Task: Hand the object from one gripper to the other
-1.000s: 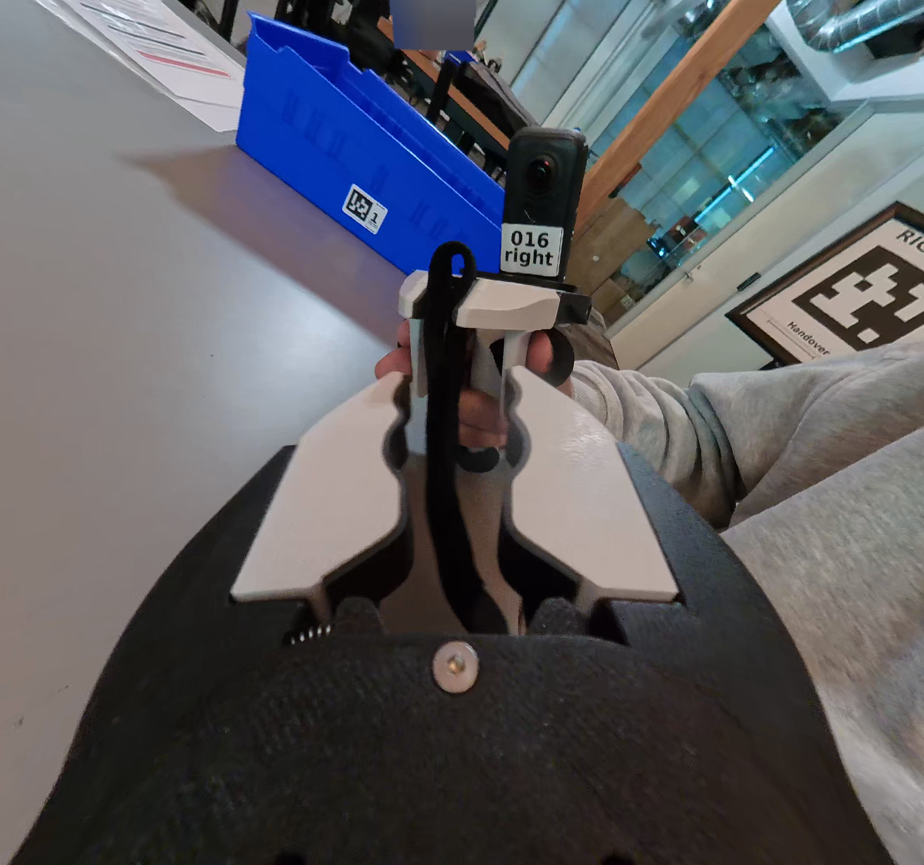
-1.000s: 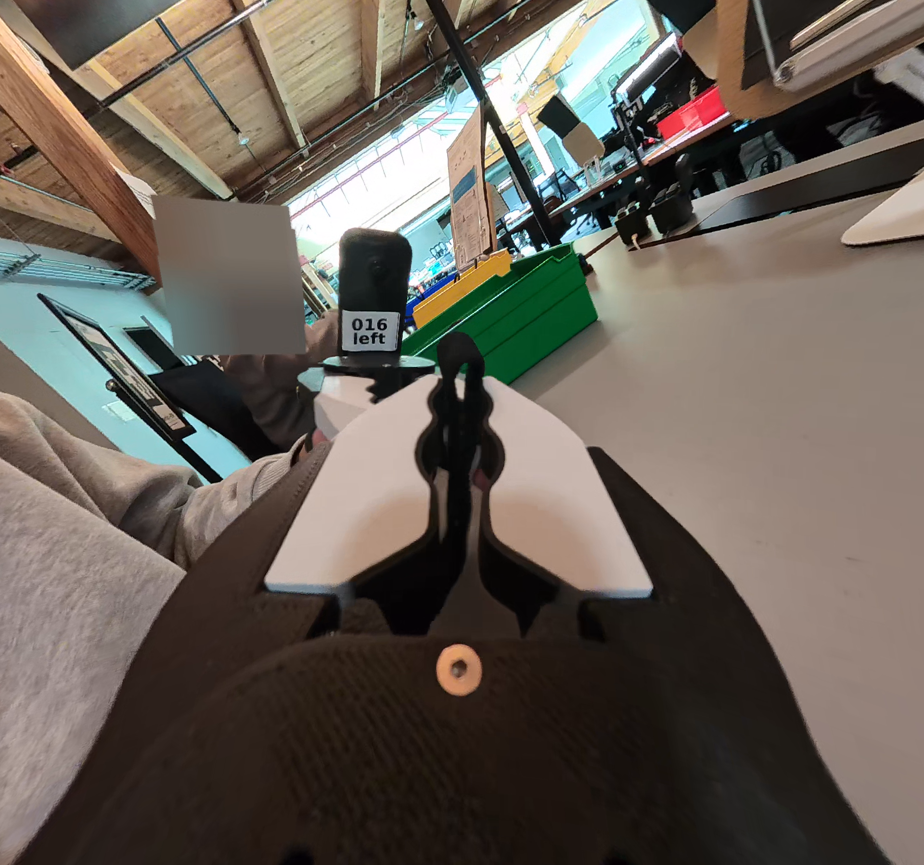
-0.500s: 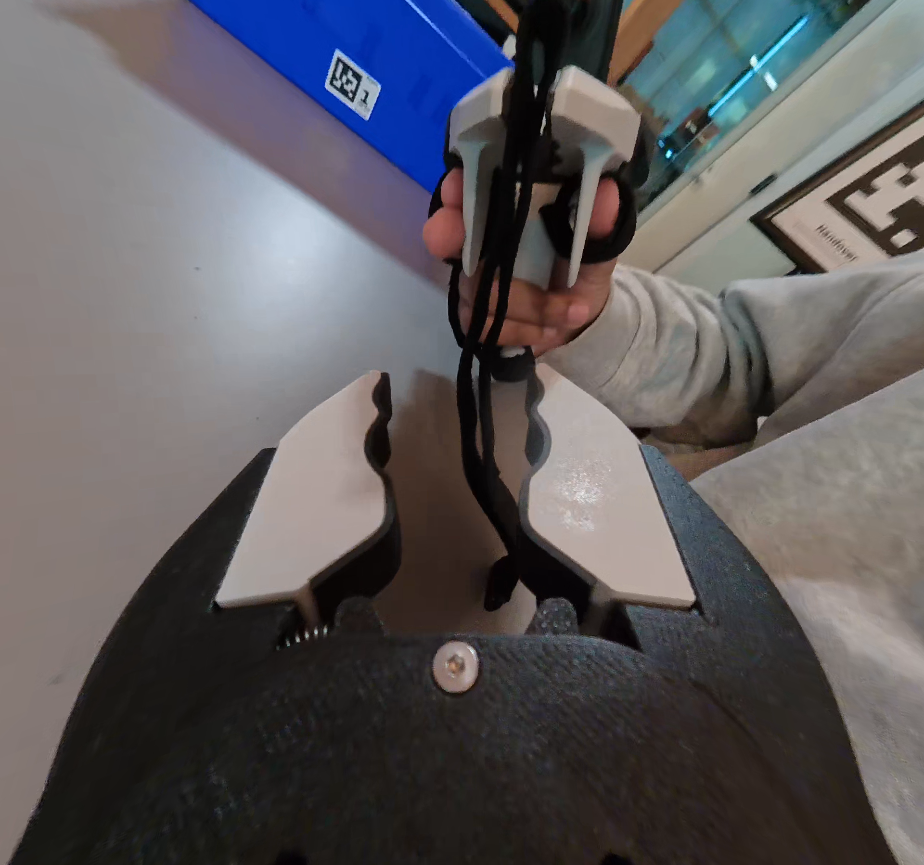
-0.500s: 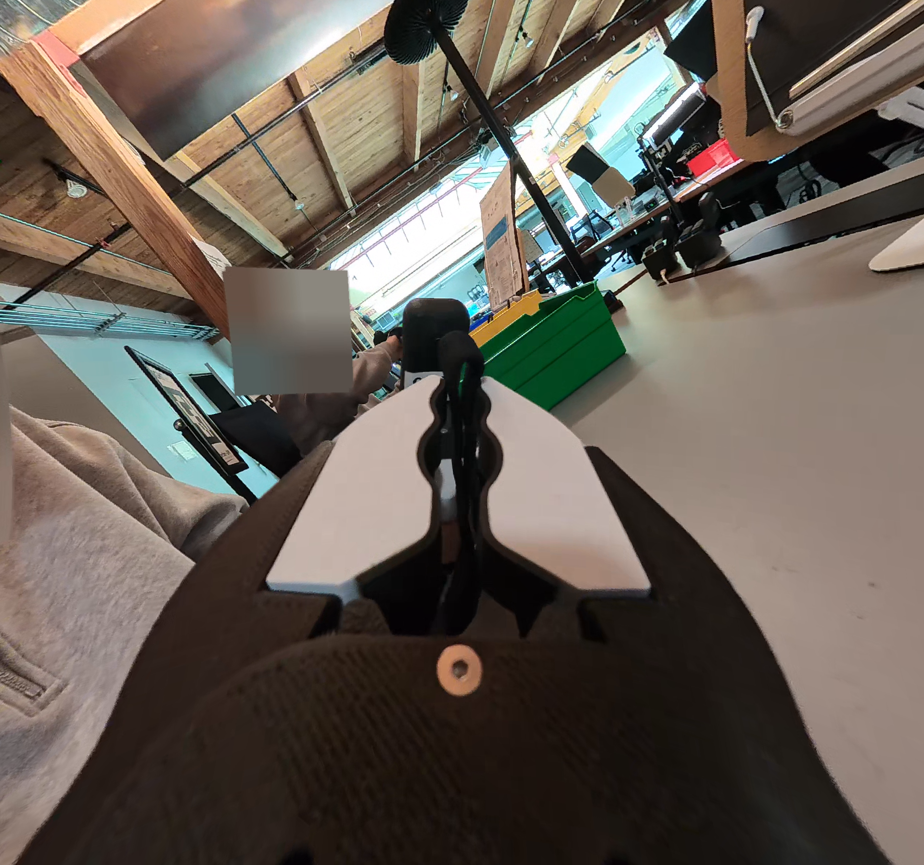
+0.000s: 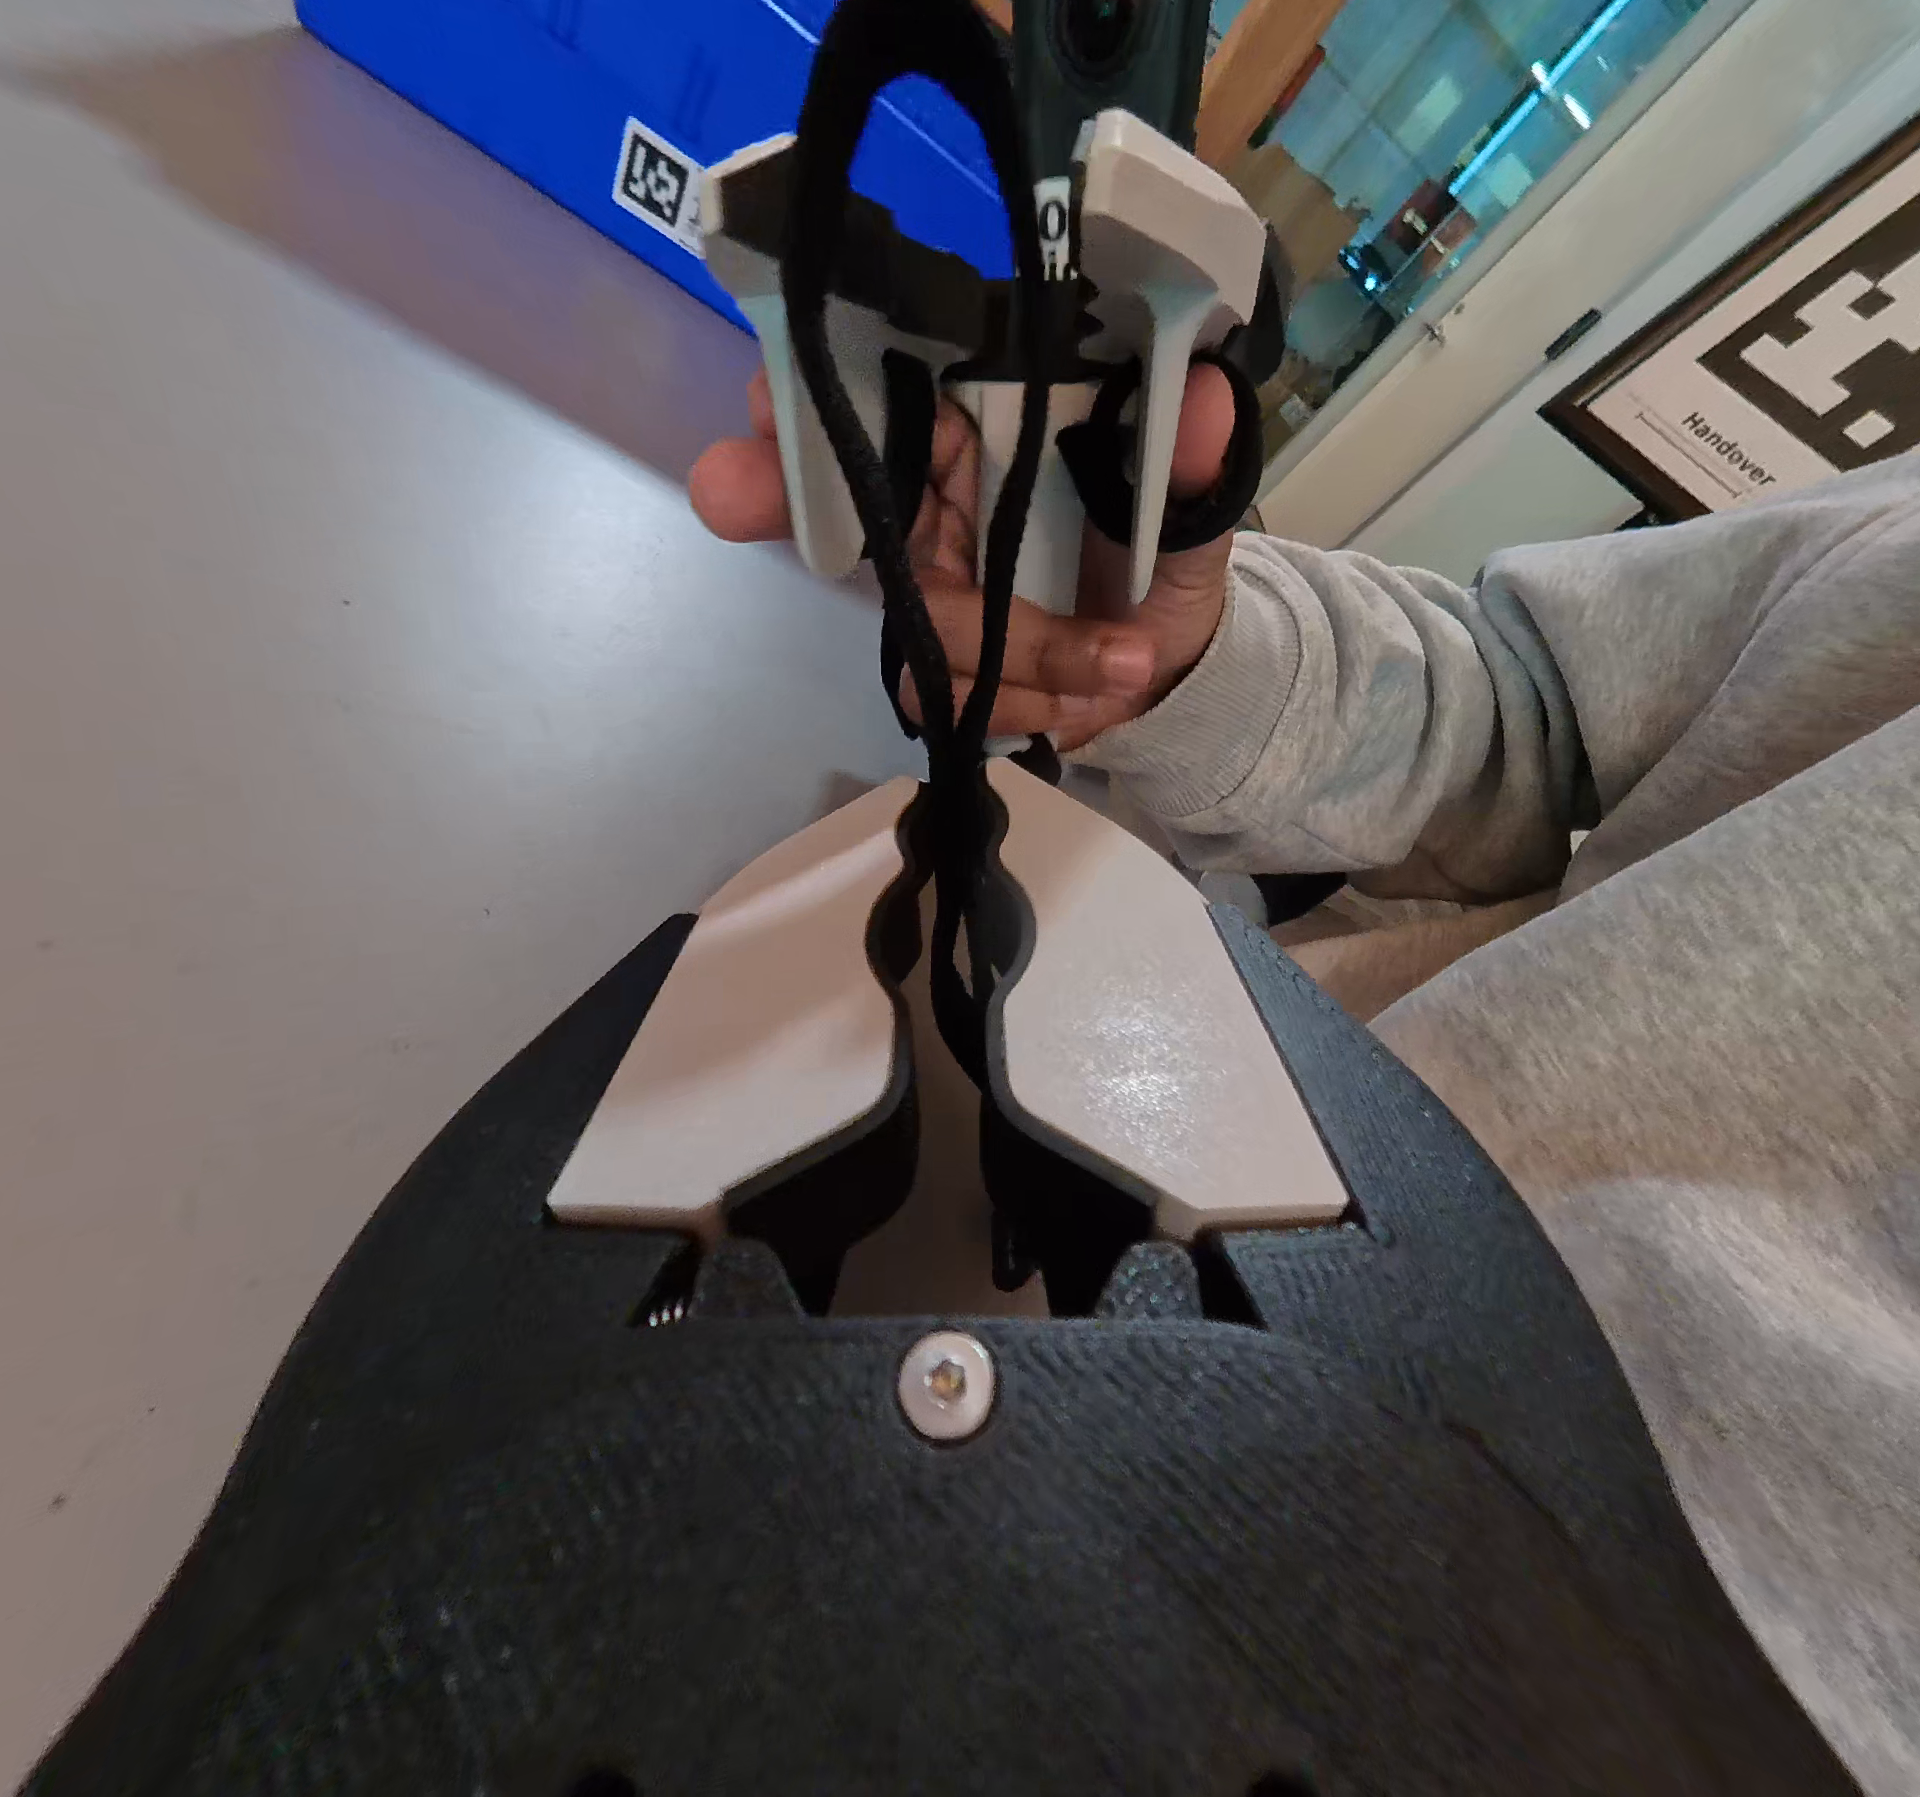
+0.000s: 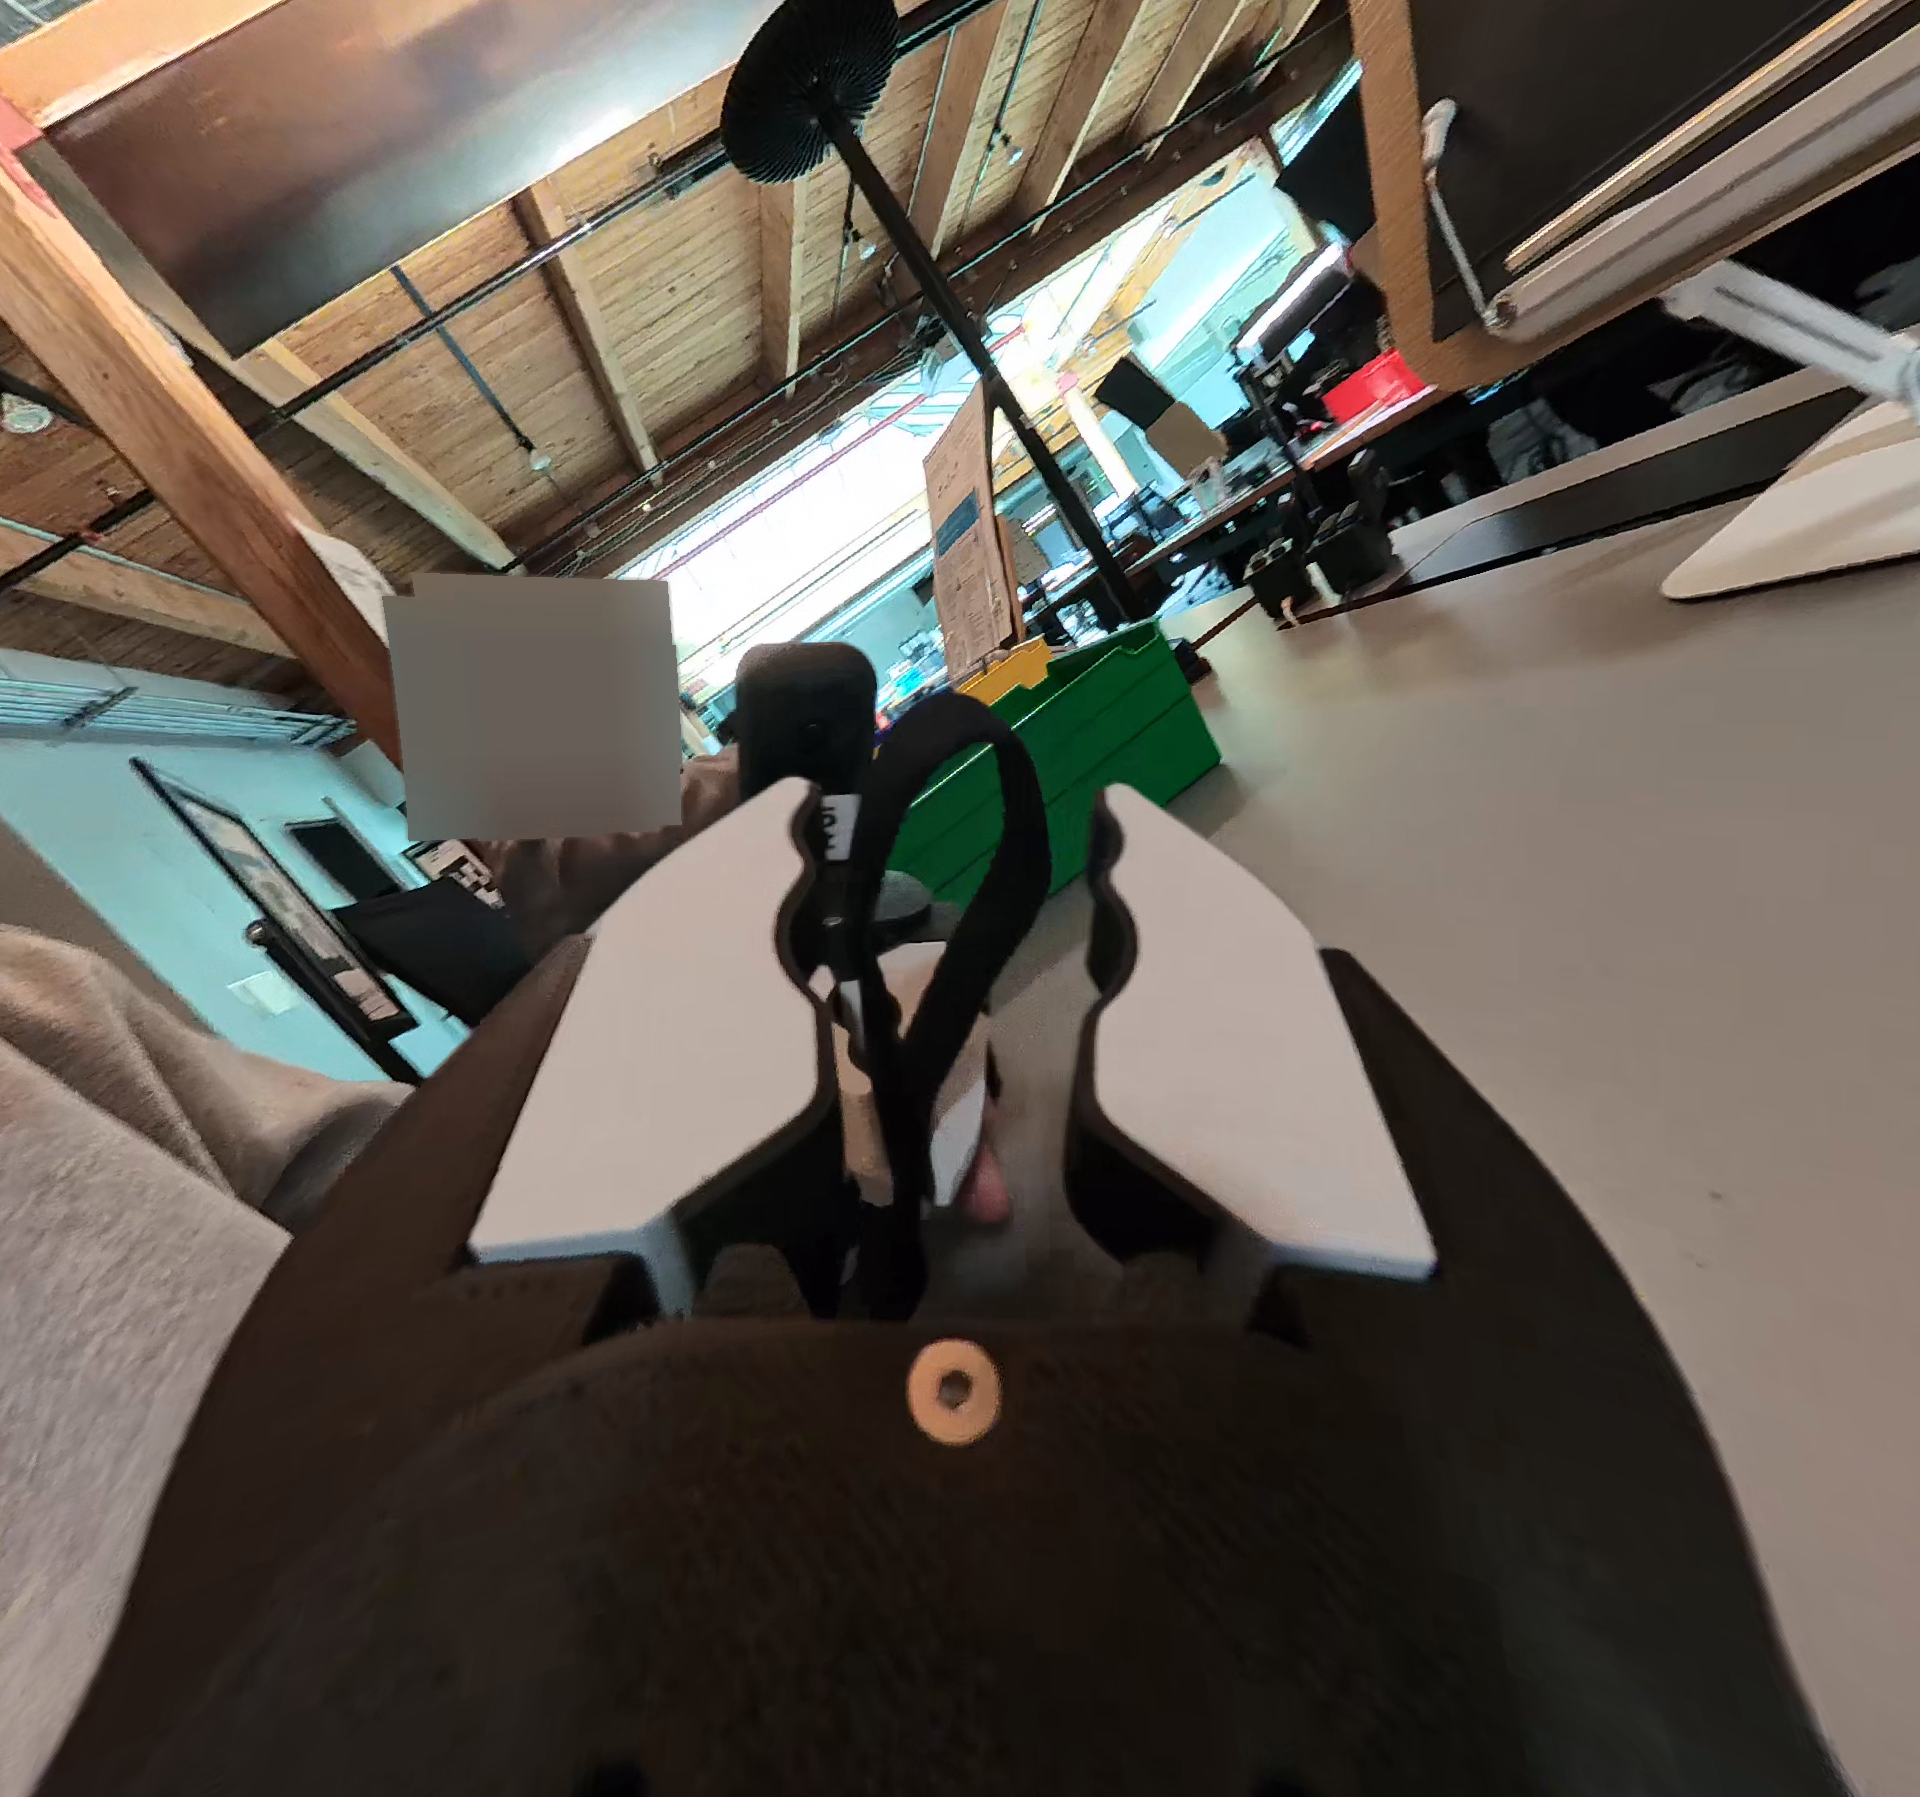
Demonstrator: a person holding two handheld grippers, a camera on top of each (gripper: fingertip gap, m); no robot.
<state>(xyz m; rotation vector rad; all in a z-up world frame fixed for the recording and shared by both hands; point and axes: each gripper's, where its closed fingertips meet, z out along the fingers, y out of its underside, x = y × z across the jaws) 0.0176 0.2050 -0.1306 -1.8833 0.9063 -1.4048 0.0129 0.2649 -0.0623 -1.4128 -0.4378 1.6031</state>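
Cord [image 5: 940, 542] runs lengthwise between the two grippers, loop end ahead. Left gripper [image 5: 951, 802] jaws clenched on its lower strands; right gripper [image 5: 982, 220] jaws released, spread around the loop without touching. Judgement: handover made; right can back straight off. Desk [image 5: 312, 604] below, blue bin [image 5: 540, 33] well apart.

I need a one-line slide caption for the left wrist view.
Left gripper shut on black cord loop, right gripper open around it.

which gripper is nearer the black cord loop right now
Left. The left gripper is shut on the black cord loop, pinching its lower strands. The right gripper is open, fingers either side of the loop's top.
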